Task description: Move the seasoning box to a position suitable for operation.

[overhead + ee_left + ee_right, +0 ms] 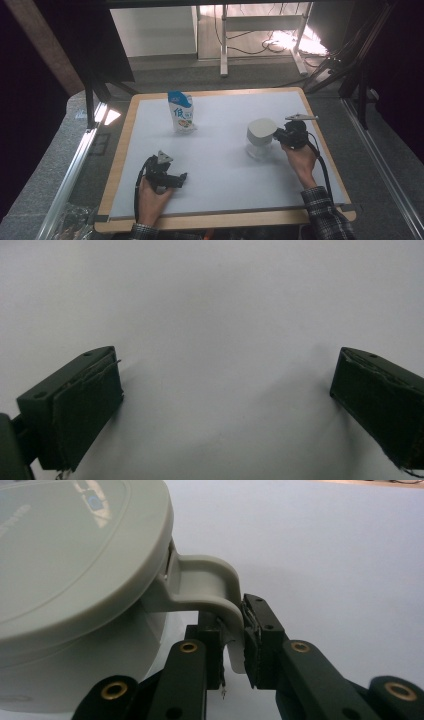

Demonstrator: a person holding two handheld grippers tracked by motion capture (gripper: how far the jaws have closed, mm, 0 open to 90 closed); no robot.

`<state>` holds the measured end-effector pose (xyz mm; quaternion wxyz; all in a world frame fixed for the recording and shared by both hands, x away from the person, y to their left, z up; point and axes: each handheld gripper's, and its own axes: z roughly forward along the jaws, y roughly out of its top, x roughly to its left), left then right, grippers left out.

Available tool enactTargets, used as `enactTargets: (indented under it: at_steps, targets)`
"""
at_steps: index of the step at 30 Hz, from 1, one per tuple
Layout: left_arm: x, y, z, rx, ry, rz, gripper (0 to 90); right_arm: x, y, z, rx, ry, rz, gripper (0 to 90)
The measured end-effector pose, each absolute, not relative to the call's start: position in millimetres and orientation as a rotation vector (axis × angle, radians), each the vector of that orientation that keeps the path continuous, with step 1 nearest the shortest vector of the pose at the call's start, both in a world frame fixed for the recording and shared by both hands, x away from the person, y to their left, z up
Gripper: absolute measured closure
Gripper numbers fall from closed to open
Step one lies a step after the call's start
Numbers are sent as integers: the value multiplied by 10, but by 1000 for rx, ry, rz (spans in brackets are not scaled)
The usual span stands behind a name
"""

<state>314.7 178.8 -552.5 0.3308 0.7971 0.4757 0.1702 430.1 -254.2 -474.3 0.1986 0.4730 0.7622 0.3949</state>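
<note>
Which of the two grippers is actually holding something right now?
The right gripper: its jaws are clamped on the handle of the grey lidded jug. The left gripper rests on the white table with jaws wide apart and nothing between them.

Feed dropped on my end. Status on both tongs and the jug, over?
Right tongs shut on jug handle. Left tongs open, low over the mat. Blue pouch stands clear.

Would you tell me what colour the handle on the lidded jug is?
Pale grey handle, clearest in the right gripper view.
</note>
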Motion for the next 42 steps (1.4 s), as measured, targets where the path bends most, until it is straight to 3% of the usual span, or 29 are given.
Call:
enactTargets:
  at_steps: [20,42]
  targets:
    - [3147,1788,-5525,2085,1244,446,1,3821,-2126,-4782,1258,2185,1123,788]
    - [3144,1786,-5525,2082,1247,444,1,3689,-2240,-4915,1233,2174,1158,777]
